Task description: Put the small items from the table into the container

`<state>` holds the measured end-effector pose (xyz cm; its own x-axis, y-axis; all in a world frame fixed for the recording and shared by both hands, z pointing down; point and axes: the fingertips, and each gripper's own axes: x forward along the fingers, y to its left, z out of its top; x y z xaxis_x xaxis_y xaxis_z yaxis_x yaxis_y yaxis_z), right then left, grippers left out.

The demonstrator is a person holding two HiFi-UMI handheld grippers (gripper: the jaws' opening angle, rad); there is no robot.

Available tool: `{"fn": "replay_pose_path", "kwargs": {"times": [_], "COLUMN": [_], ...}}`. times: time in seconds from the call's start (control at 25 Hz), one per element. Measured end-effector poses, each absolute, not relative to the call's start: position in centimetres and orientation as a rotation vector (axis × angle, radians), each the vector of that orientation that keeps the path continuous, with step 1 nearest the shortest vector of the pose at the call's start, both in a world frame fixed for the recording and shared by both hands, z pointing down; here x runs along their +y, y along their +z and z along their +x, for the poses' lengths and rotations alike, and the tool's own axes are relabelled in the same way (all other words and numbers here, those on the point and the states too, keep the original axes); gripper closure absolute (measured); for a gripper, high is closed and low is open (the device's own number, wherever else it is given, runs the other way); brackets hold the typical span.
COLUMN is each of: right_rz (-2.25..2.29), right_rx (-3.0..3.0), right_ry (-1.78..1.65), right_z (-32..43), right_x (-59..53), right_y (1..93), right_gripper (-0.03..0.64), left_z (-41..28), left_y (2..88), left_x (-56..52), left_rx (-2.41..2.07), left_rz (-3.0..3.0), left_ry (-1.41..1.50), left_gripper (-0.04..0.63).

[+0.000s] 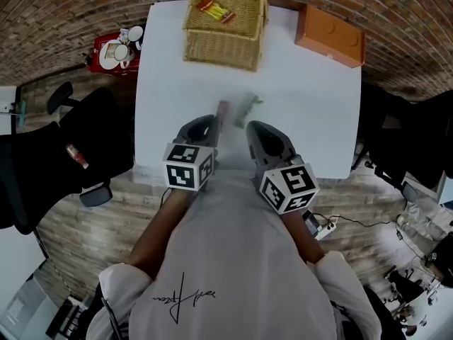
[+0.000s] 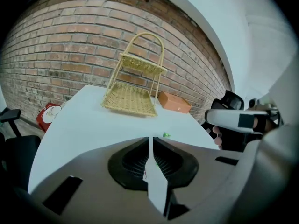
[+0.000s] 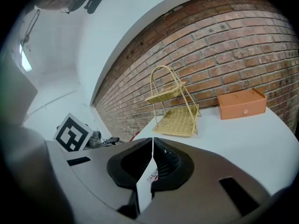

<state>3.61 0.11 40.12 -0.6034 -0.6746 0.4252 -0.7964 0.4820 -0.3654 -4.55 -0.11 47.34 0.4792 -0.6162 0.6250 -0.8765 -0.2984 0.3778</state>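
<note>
**A:** You stand at a white rectangular table. At its far edge sits a tan two-tier wicker basket with a red and yellow packet lying in it. You cannot tell from above which tier holds the packet.

**B:** On the near side of the basket, well apart from it, two small items lie on the bare tabletop. One is a slim reddish-brown stick. Just to its right is a small green and grey piece. Both are blurred.

**A:** Your left gripper points toward the basket, its tips just beside the stick. Whether they touch cannot be told. Its jaws are pressed together, pinching nothing.

**B:** Your right gripper sits alongside it, also on the basket's near side, with its tips near the green piece. Its jaws are likewise pressed together and empty.

**A:** To the right of the basket, along the same far edge, rests an orange rectangular box.
</note>
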Motion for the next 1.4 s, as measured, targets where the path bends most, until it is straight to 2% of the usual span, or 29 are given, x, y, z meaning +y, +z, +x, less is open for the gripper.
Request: {"fn": "replay_pose_path", "kwargs": {"times": [0.6, 0.72, 1.4], "right_rz": [1.33, 1.318, 1.332], "right_rx": [-2.46, -2.458, -2.431], "right_ry": [0.934, 0.955, 1.003], "right_z": [4.6, 4.4, 4.9], "right_x": [0.0, 0.0, -0.2], "right_y": [41.0, 41.2, 41.8], "right_gripper": [0.594, 0.594, 0.594], "left_z": [-3.5, -3.4, -2.9], "left_y": [51.9, 52.4, 55.9], "left_x": [-0.5, -0.6, -0.6], "left_rx": [-1.168, -1.159, -1.125], "left_rz": [1.971, 1.961, 1.883], "left_ry": [0.609, 0.616, 0.744], "left_gripper": [0.58, 0.524, 0.462]}}
